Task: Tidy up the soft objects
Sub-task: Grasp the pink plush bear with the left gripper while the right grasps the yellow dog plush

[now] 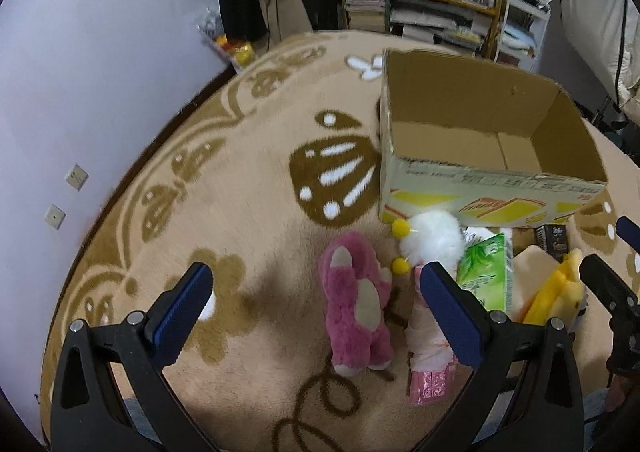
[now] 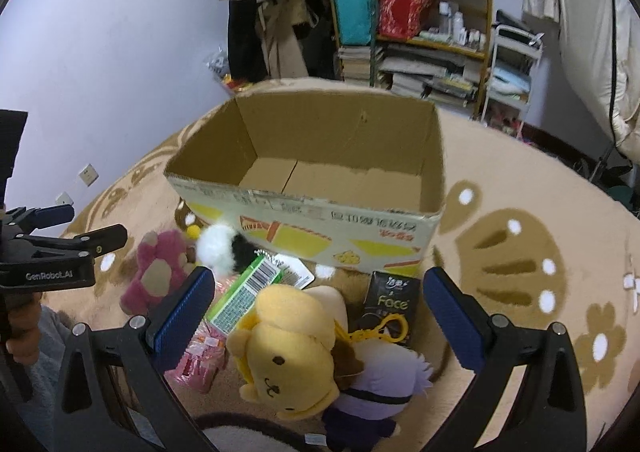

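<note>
An open, empty cardboard box (image 1: 472,188) (image 2: 320,212) stands on the rug. In front of it lie soft toys: a pink plush bear (image 1: 356,300) (image 2: 156,272), a white fluffy toy with yellow pompoms (image 1: 432,238) (image 2: 218,246), a yellow plush dog (image 2: 288,356) (image 1: 556,292) and a purple-clad doll (image 2: 372,392). My left gripper (image 1: 316,308) is open above the pink bear, holding nothing. My right gripper (image 2: 320,312) is open above the yellow dog, holding nothing.
A green tissue pack (image 1: 486,276) (image 2: 244,296), pink tissue packs (image 1: 428,348) (image 2: 198,356) and a black "Face" pack (image 2: 392,304) lie among the toys. The patterned beige rug (image 1: 240,212) spreads left. Shelves (image 2: 420,12) and hanging clothes stand behind the box.
</note>
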`<state>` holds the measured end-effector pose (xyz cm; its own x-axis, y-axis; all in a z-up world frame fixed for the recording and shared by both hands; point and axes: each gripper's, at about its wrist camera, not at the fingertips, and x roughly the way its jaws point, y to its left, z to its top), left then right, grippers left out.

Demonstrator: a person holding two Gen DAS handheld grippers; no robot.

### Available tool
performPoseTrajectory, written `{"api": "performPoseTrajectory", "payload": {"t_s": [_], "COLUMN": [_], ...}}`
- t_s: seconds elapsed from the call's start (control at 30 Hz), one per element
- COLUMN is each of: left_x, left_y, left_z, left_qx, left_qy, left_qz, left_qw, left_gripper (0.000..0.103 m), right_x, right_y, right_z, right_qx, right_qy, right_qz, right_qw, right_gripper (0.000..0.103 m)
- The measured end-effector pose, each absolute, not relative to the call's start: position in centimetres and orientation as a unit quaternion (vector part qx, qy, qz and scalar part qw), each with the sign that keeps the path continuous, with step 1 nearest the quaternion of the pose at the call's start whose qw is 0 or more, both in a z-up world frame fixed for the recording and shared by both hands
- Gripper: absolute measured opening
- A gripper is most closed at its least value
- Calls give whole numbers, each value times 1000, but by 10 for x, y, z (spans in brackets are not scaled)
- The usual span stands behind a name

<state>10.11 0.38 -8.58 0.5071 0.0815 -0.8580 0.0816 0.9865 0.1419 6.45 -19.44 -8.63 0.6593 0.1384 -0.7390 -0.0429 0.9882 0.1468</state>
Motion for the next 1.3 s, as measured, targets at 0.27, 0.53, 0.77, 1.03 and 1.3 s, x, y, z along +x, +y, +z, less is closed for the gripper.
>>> {"api": "performPoseTrajectory", "payload": {"t_s": [0.27,0.53,0.77,1.03,1.3], "left_x": [124,137,139,142,138], "left_y": [4,5,3,6,0], "left_z": [-122,-150,-164,-177,-178], "left_qx": [75,73,76,56,40], "left_qy": [545,581,602,624,625], "left_qz": [-3,-1,-5,-20,-56], "left_qw": [835,810,795,779,777], "left_gripper": [102,102,101,80,47], "right_x": [79,89,92,90,84], "right_y": [-193,-192,-190,-179,-180], "right_z": [-110,-127,-134,-133,-126], "right_qx": [58,59,65,68,66], "right_qy": [442,463,470,470,452], "right_qz": [58,69,87,122,113], "right_qw": [893,882,876,871,882], "right_gripper": [103,103,97,62,58]}}
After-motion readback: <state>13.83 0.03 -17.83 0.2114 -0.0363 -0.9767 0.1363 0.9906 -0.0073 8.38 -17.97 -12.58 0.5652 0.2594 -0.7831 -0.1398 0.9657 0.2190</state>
